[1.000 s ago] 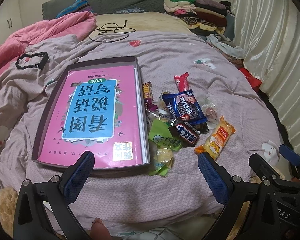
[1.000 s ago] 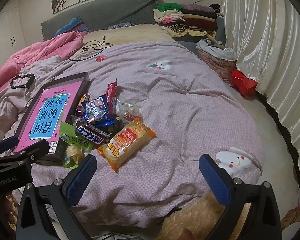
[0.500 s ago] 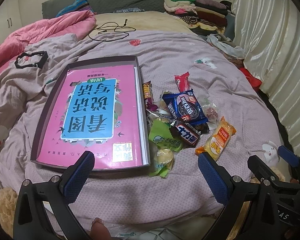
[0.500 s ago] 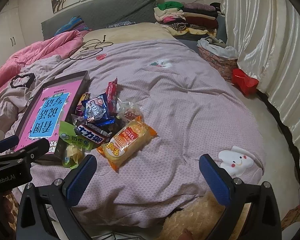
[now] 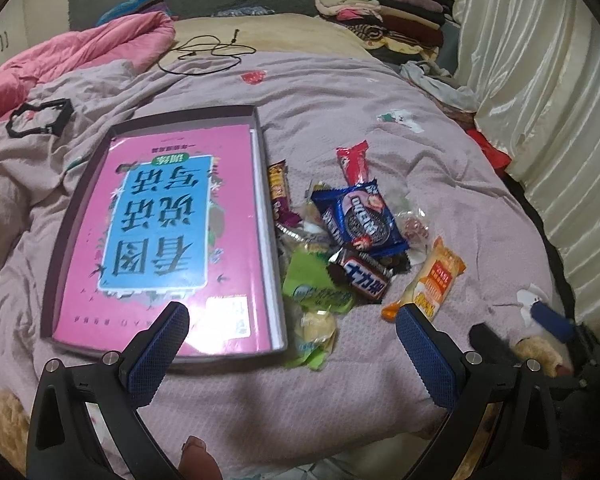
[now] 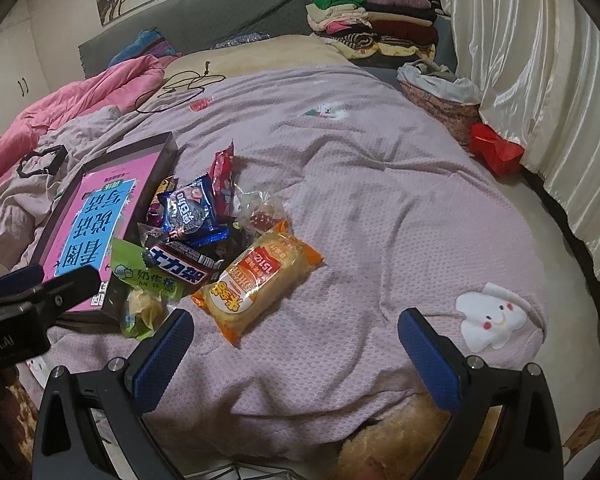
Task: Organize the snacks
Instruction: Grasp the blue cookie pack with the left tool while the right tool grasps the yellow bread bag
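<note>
Where the lilac quilt [image 6: 380,200] runs to the bed's right edge by the cream curtain [image 6: 540,100], we have wide bare cloth. Toward its left edge lies the shallow box [image 5: 64,248] holding a pink book [image 5: 168,240]; the snack pile [image 5: 356,240] sits just beside the box's right wall. Our left gripper [image 5: 288,344] and right gripper [image 6: 296,344] hang over the near edge, fingers spread wide, holding nothing.

Snacks [image 5: 352,236] right of box [image 5: 266,184], on bed [image 5: 340,92]
</note>
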`<action>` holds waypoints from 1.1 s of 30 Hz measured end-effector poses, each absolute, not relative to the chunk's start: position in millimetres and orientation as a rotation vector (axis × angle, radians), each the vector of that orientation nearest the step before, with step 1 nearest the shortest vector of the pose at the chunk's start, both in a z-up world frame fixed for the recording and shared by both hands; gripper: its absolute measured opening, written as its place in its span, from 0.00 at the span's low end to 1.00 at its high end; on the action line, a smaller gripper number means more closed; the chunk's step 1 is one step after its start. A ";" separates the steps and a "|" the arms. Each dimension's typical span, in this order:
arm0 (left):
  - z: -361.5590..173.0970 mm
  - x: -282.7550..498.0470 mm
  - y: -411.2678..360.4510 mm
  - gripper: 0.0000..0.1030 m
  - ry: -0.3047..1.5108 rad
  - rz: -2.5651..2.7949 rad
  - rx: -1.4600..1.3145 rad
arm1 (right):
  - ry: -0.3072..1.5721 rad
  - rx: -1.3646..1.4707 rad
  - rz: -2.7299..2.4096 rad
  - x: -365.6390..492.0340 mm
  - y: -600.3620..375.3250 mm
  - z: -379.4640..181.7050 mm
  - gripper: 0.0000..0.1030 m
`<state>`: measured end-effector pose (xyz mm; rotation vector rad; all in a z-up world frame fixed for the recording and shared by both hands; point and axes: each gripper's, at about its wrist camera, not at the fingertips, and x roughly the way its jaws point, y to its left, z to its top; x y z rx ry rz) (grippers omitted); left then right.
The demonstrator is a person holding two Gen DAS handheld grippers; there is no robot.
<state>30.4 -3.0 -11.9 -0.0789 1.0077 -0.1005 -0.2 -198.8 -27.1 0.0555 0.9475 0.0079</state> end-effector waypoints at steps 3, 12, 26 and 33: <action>-13.4 45.6 -6.4 1.00 1.033 -0.127 -0.075 | 0.955 0.076 0.017 4.5 -197.5 -32.6 1.00; -19.1 94.4 -14.4 1.00 1.095 -0.138 -0.119 | 0.981 0.156 0.030 20.2 -194.5 -48.2 1.00; -31.9 142.8 -36.2 0.96 1.138 -0.108 -0.077 | 1.035 0.274 0.006 46.3 -191.7 -72.9 1.00; -44.5 151.0 -48.4 0.69 1.174 -0.135 -0.086 | 1.040 0.303 -0.023 57.7 -190.4 -80.8 0.90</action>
